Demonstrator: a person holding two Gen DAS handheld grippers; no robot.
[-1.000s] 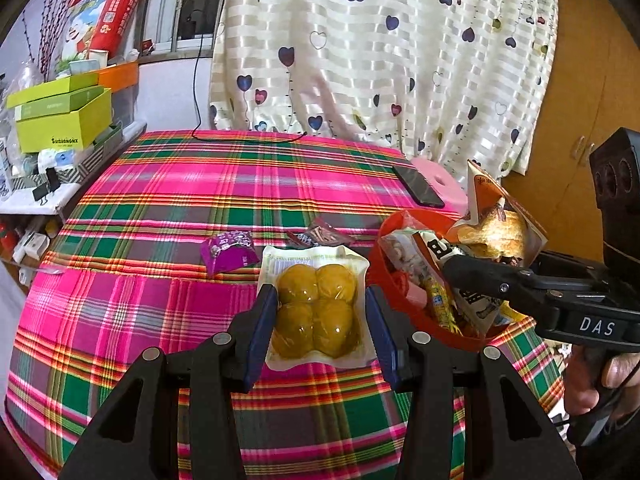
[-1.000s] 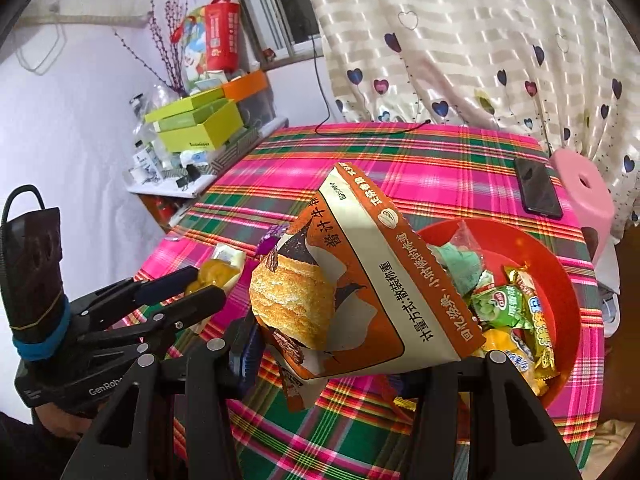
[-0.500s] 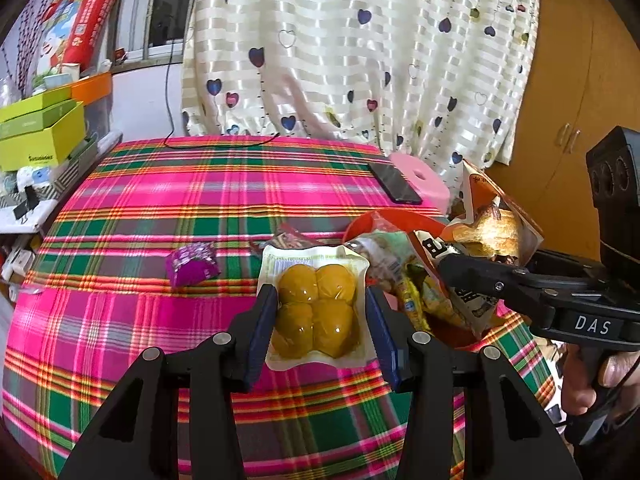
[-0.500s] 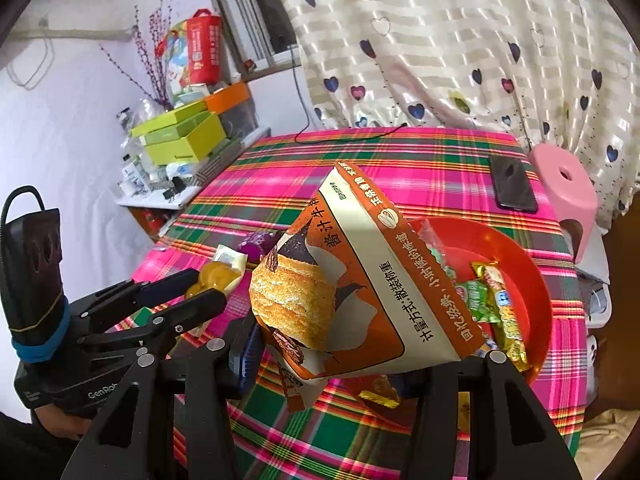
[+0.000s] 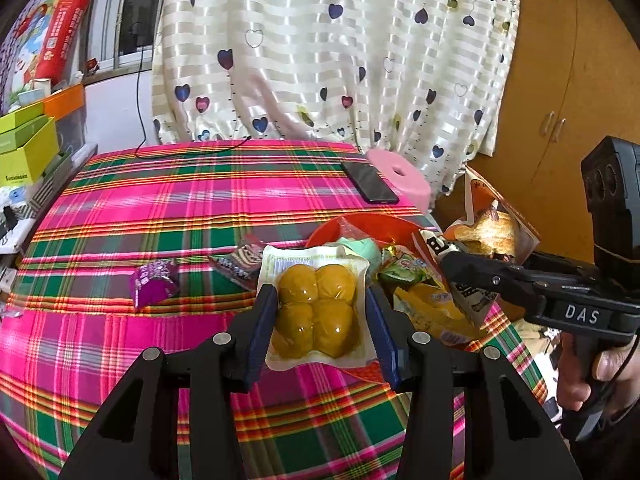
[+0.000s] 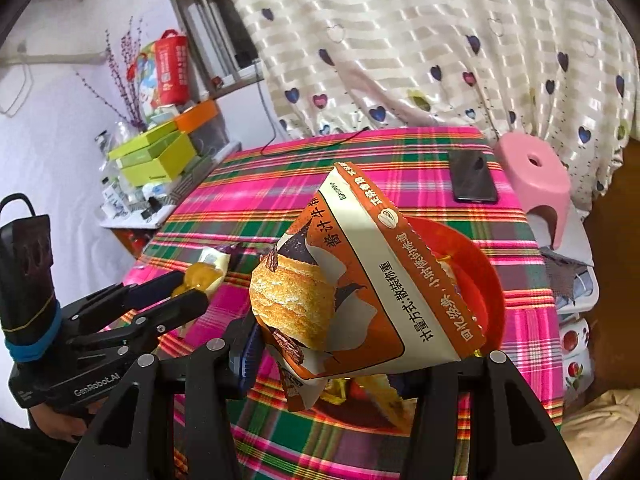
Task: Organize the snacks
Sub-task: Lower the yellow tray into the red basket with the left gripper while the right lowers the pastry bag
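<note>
Both loads have drifted over the red bowl [image 5: 320,229], lower right: left tool [image 5: 322,322] pinching the bun pack [image 5: 316,312], right tool [image 6: 340,356] pinching the orange bag [image 6: 360,280] (release probably next).

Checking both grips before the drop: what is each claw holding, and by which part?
Left claw: clear pack of four yellow buns, pinched across its two side edges. Right claw: orange pastry bag, gripped at its lower end.

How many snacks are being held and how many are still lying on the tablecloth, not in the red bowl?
Held in grippers: 2, the yellow bun pack and the orange pastry bag.
Loose on the tablecloth: 2, the purple packet and the dark striped packet.
Total: 4.
</note>
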